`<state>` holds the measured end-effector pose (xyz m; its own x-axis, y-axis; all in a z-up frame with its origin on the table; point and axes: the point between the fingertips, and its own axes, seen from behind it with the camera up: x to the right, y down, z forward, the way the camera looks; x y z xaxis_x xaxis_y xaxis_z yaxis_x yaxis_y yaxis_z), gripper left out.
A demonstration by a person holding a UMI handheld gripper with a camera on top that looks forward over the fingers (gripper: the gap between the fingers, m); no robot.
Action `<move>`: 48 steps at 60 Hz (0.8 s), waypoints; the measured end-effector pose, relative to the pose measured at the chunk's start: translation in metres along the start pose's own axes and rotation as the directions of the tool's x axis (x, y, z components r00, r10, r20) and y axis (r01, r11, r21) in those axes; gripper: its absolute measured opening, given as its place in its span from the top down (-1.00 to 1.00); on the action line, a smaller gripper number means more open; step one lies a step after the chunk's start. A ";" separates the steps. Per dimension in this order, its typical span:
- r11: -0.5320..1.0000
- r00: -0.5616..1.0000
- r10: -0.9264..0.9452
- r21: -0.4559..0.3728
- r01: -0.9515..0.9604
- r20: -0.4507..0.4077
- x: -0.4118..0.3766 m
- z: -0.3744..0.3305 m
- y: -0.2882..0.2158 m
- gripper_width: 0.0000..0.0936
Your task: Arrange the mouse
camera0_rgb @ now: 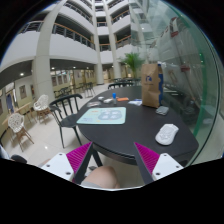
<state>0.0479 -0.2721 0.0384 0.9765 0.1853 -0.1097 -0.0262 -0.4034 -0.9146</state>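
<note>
A white mouse (pixel 167 133) lies on the dark round table (pixel 135 140), to the right and ahead of my fingers. A pale green mouse mat (pixel 102 116) lies on the table to the left, well apart from the mouse. My gripper (pixel 113 158) is open and empty, held above the table's near edge; its pink pads (pixel 80 158) stand wide apart. A person's knee shows below, between the fingers.
A brown paper bag (pixel 150 84) stands at the table's far side, with small items (pixel 126 100) near it. Dark chairs (pixel 66 108) stand left of the table and beyond it. White chairs (pixel 16 125) stand at the far left on the pale floor.
</note>
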 end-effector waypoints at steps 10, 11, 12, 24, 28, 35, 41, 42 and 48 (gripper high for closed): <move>0.999 0.989 -0.048 -0.029 0.045 -0.142 0.058 0.003 0.009 -0.80; 0.998 0.987 -0.051 -0.032 0.046 -0.149 0.080 0.001 0.009 -0.80; 0.998 0.986 -0.052 -0.034 0.047 -0.160 0.086 0.002 0.010 -0.79; 0.998 0.969 0.024 -0.057 -0.038 -0.244 0.159 0.033 0.015 -0.79; 0.998 0.966 0.031 -0.051 -0.045 -0.257 0.176 0.048 0.008 -0.80; 0.994 0.963 -0.020 -0.105 -0.008 -0.268 0.191 0.077 -0.001 -0.82; 0.995 0.963 0.004 -0.098 -0.032 -0.271 0.200 0.107 -0.015 -0.83; 0.995 0.960 0.010 -0.096 -0.038 -0.278 0.202 0.111 -0.017 -0.82; 0.995 0.936 0.009 -0.090 -0.044 -0.353 0.218 0.123 -0.023 -0.30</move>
<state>0.2346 -0.1119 -0.0125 0.9889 -0.1464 0.0261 -0.0496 -0.4901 -0.8702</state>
